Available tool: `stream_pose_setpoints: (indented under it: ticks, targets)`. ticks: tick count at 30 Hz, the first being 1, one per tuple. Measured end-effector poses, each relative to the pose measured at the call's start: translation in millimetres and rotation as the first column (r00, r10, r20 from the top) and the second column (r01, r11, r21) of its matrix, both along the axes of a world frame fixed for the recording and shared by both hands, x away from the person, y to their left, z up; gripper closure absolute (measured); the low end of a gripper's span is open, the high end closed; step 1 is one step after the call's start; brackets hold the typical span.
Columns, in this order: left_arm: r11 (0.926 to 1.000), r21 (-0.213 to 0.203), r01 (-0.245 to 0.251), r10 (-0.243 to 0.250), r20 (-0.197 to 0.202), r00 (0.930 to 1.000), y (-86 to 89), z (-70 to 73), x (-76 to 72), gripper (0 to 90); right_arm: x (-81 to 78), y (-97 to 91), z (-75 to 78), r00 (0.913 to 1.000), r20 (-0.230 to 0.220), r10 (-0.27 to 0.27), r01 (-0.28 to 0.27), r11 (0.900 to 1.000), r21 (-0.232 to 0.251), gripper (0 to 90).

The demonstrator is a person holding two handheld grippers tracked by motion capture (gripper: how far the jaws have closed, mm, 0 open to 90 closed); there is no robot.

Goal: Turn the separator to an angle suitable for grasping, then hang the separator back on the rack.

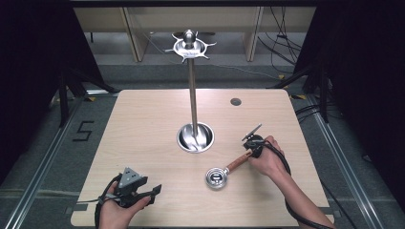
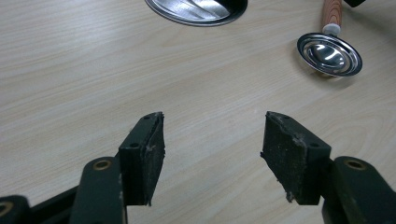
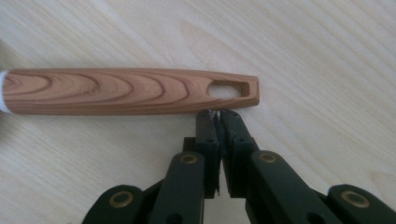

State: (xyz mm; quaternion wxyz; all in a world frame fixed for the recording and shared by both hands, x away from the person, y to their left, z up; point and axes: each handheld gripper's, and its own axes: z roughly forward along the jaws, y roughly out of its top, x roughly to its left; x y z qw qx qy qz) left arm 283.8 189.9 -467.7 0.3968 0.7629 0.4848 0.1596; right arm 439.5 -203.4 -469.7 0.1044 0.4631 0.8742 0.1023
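A small steel ladle [image 1: 216, 177] with a wooden handle [image 1: 240, 161] lies flat on the table, right of centre. In the right gripper view the handle [image 3: 126, 91] runs across just beyond my right gripper [image 3: 215, 114]. That gripper's jaws are shut together, with their tips at the handle's slotted end and nothing between them. In the high view the right gripper [image 1: 250, 149] sits at the handle's far end. My left gripper [image 1: 155, 193] rests open near the front left edge. In its own view the left gripper [image 2: 212, 144] faces bare wood, with the ladle bowl [image 2: 329, 53] far off.
A tall metal stand [image 1: 192, 95] with a hooked crown [image 1: 189, 46] rises from a round steel base [image 1: 195, 137] at the table's centre. A dark round grommet [image 1: 235, 101] sits at the back right. Cables trail over the floor beyond.
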Motion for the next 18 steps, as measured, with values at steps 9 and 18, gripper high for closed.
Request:
stream_pose_setpoints:
  ticks: [9, 18]
  targets:
    - [0.9998, 0.017, 0.009, -0.009, -0.015, 0.9998, 1.7, 1.3, -1.6, 38.2, -9.0, 11.8, 26.3, 0.9986, 0.052, 0.010, -0.014, 0.9977, 0.067, 89.7]
    - [1.0000, 0.003, 0.008, -0.008, -0.006, 0.9999, 0.6, 1.1, -1.1, 38.2, -3.7, 8.4, 25.7, 0.9753, -0.043, -0.217, 0.221, 0.9666, 0.130, 65.9]
